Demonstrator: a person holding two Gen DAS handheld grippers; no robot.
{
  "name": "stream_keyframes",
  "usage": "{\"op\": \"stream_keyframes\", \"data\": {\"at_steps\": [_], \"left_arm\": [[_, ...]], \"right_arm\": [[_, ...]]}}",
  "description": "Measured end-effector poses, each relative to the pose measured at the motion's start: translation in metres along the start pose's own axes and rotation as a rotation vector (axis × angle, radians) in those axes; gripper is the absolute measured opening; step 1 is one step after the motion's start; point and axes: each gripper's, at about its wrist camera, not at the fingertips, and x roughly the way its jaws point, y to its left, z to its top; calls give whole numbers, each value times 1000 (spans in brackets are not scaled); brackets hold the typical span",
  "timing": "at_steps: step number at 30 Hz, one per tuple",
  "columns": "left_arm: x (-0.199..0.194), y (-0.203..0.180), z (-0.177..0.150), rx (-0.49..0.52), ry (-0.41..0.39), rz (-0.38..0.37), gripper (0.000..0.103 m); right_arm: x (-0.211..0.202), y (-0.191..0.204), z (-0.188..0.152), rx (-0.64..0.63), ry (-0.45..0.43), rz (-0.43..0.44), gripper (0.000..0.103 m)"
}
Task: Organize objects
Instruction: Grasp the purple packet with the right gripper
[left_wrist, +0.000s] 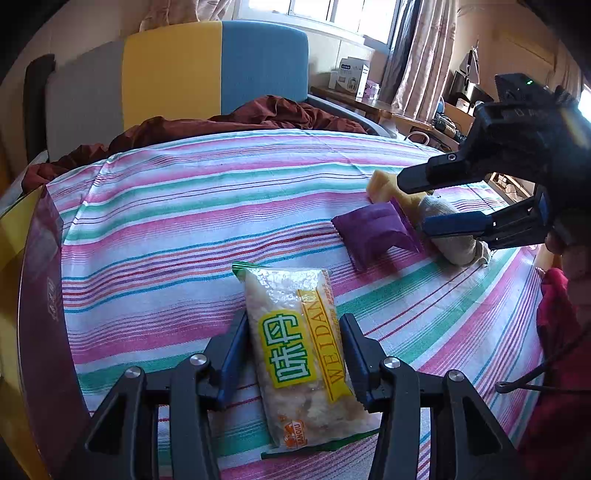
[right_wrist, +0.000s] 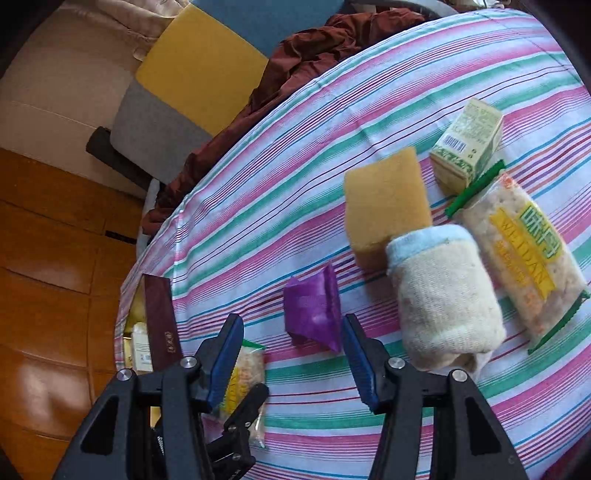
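My left gripper (left_wrist: 293, 326) is open, its fingers on either side of a clear snack packet with a yellow label (left_wrist: 299, 354) lying on the striped cloth (left_wrist: 184, 221). The same packet shows small in the right wrist view (right_wrist: 245, 380). My right gripper (right_wrist: 293, 326) is open and hovers over a purple packet (right_wrist: 314, 314), which also shows in the left wrist view (left_wrist: 376, 232). Beside it lie a rolled cream sock (right_wrist: 443, 299), a yellow sponge (right_wrist: 386, 199), a second snack packet (right_wrist: 524, 254) and a small green carton (right_wrist: 467, 144).
A dark red box (left_wrist: 40, 295) stands open at the cloth's left edge, also in the right wrist view (right_wrist: 160, 325). A crumpled maroon cloth (left_wrist: 236, 122) lies at the far side before a yellow and blue chair (left_wrist: 214, 70). Wooden floor (right_wrist: 55, 277) lies beyond.
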Motion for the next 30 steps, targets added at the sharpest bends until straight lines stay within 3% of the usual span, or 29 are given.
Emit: {"op": "stream_keyframes", "data": {"at_steps": [5,10,15,19,22,24,25,26,30], "left_arm": [[0,2,-1,-3,-1,-6,50],[0,3,-1,-8,-2,-13,50],[0,5,-2,-16,-5,-25,50],[0,5,-2,-22,-6,-30,50],[0,5,-3,-24,-7,-33,50],[-1,6,-3,-25,-8,-35,50],[-1,6,-3,-26,-8,-36,50],[-1,6,-3,-27,-8,-37,50],[-1,7,-4,-31,-11,-41,50]], "right_arm": [[-5,28,-6,-212,-83,-234,56],[-2,69,-20,-541,-73,-346,56],[29,97,-37,-950,78,-546,57],[62,98,-43,-1155,225,-679,59],[80,98,-38,-1216,274,-736,60],[90,96,-34,-1208,318,-715,56],[94,92,-32,-1184,337,-716,53],[97,89,-30,-1156,339,-718,35],[83,73,-17,-951,262,-638,34]]}}
